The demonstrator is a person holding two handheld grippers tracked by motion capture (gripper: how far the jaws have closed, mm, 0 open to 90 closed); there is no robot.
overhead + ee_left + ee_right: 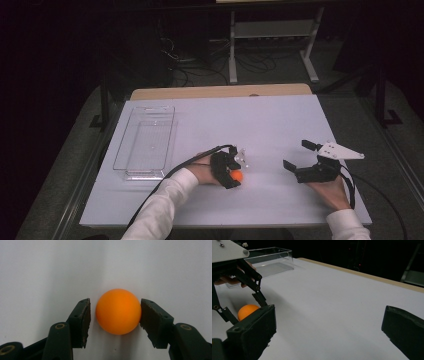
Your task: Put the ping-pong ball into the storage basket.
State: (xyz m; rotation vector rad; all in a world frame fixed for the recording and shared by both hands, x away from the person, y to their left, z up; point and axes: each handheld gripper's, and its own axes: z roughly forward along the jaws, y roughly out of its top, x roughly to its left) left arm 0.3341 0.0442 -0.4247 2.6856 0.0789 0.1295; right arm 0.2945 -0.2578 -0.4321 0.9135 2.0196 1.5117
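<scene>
We count one orange ball on the white table, sitting between the jaws of our left gripper: the right pad touches it, the left stands just off it. One clear tray lies beyond. Our right gripper gapes wide, holding nothing.

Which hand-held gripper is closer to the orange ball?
Left. The left hand-held gripper has the ball between its jaws. The right hand-held gripper sits well off to the ball's right, jaws wide.
</scene>
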